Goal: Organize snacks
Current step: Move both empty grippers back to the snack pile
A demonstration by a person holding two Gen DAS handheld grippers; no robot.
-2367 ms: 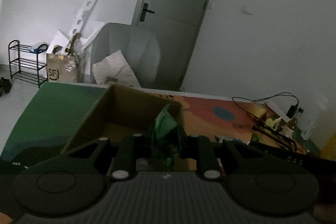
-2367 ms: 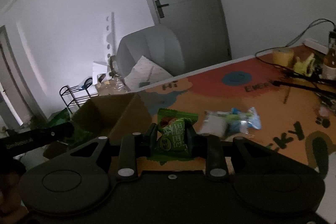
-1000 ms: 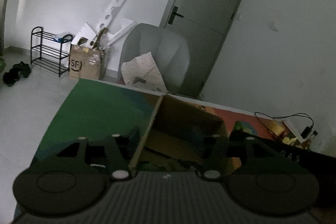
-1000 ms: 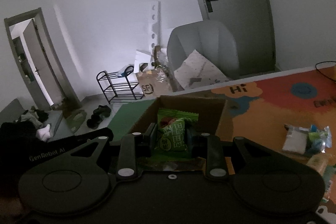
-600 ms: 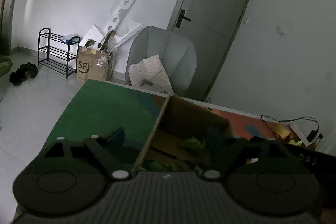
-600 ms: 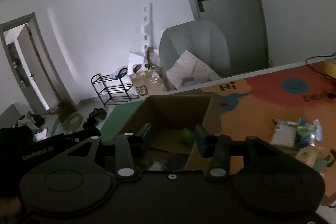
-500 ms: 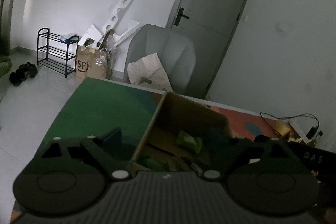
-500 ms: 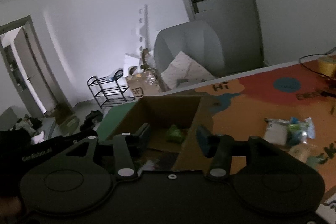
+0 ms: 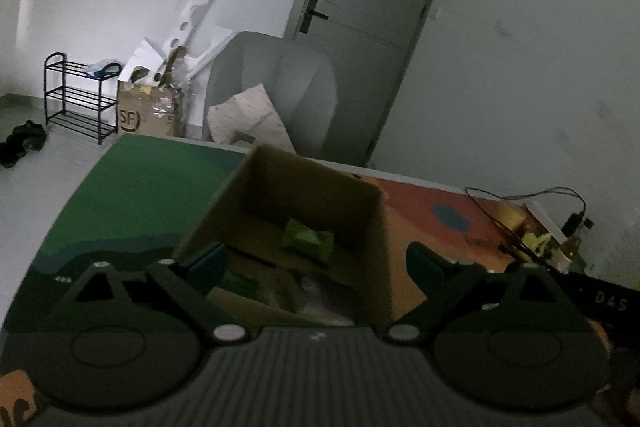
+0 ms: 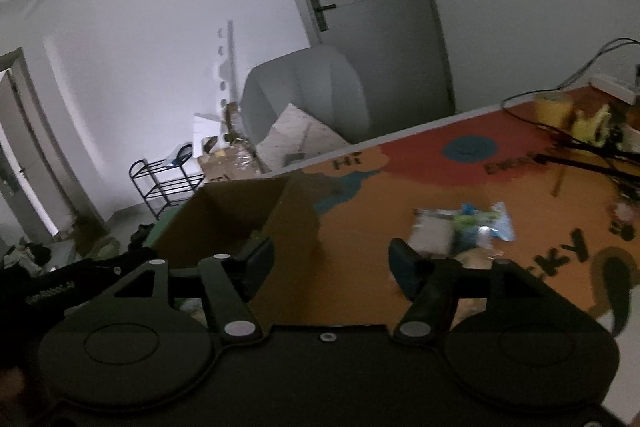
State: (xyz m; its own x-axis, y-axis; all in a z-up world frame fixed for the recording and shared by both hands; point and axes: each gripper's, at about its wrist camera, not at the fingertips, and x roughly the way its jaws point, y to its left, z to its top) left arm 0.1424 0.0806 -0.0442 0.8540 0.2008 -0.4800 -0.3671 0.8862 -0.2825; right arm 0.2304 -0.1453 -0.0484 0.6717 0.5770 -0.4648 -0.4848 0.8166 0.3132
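Inside the box [image 9: 280, 195], green snack [image 9: 307, 239] lies beyond the spread left claw [image 9: 316, 261].

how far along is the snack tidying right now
Done: a green snack packet lies inside the cardboard box. In hand: nothing; the left gripper and right gripper are open. Left: a small pile of snacks waits on the mat.

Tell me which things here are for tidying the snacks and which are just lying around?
For the job:
- cardboard box
- green snack packet lying in the box
- snack pile on the mat
- left gripper and right gripper, both open

Just lying around:
- cables
- grey chair
- shoe rack
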